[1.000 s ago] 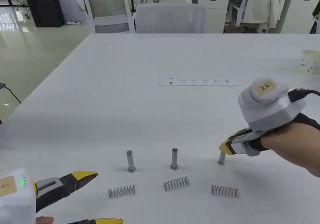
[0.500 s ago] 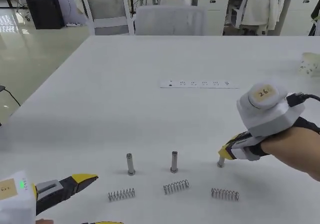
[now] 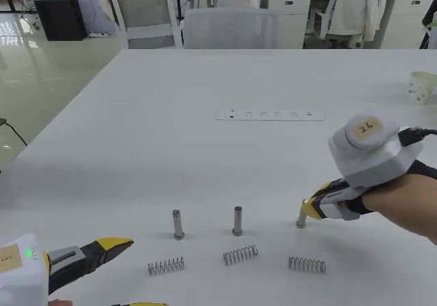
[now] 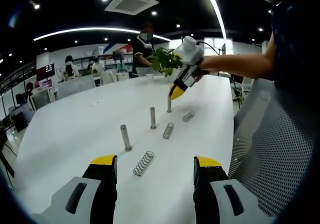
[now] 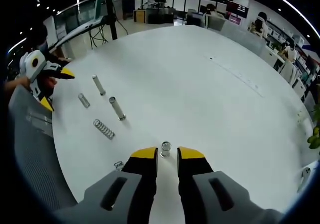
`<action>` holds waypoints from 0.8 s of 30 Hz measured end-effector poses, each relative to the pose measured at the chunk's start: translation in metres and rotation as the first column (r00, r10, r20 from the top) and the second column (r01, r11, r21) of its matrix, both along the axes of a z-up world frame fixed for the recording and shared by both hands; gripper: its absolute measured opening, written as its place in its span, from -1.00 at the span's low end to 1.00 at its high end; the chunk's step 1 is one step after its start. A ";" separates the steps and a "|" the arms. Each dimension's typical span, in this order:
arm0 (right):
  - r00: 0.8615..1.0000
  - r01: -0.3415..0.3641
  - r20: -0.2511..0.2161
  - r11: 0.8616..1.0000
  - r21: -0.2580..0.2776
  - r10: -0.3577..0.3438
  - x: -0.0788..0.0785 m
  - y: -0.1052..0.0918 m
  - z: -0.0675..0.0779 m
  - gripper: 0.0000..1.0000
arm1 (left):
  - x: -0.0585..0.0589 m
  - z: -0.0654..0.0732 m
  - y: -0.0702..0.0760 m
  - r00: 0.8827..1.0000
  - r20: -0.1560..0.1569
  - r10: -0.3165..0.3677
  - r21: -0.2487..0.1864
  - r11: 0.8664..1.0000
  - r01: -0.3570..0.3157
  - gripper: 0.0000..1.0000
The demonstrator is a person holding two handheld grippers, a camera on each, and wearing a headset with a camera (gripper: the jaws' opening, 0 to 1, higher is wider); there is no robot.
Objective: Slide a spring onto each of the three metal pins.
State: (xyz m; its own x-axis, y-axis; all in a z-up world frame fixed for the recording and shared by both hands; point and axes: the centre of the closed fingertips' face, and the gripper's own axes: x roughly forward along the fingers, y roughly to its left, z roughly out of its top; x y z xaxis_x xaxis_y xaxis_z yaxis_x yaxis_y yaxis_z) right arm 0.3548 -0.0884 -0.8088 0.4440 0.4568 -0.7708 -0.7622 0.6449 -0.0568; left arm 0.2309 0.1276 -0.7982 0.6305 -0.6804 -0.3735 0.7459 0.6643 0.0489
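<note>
1. Since each spring lies on its side in front of a pin, none is threaded yet: the left spring (image 3: 166, 264), middle spring (image 3: 240, 253) and right spring (image 3: 306, 264) form a row on the near side of the white table (image 3: 205, 149).
2. Just behind them are the left pin (image 3: 177, 223), middle pin (image 3: 237, 219) and right pin (image 3: 301, 217), all bare. The first two stand upright, and the right one looks slightly tilted in the head view.
3. The right gripper (image 3: 308, 208) is at the top of the right pin. In its own view the jaws are close together with the pin head in the narrow gap between the tips, though whether they pinch it cannot be told. The likely purpose is to steady or straighten the pin before loading it.
4. The left gripper (image 4: 155, 160) hangs low near the left spring, with its jaws spread wide and nothing between them (probably ready to pick up a spring).
5. A power strip (image 3: 270, 115) lies well behind the work.
</note>
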 end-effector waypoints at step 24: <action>0.986 -0.168 -0.012 0.986 -0.012 0.168 -0.052 -0.009 -0.006 -0.64 | -0.002 0.001 -0.007 1.000 -0.004 -0.011 0.001 1.000 0.011 0.12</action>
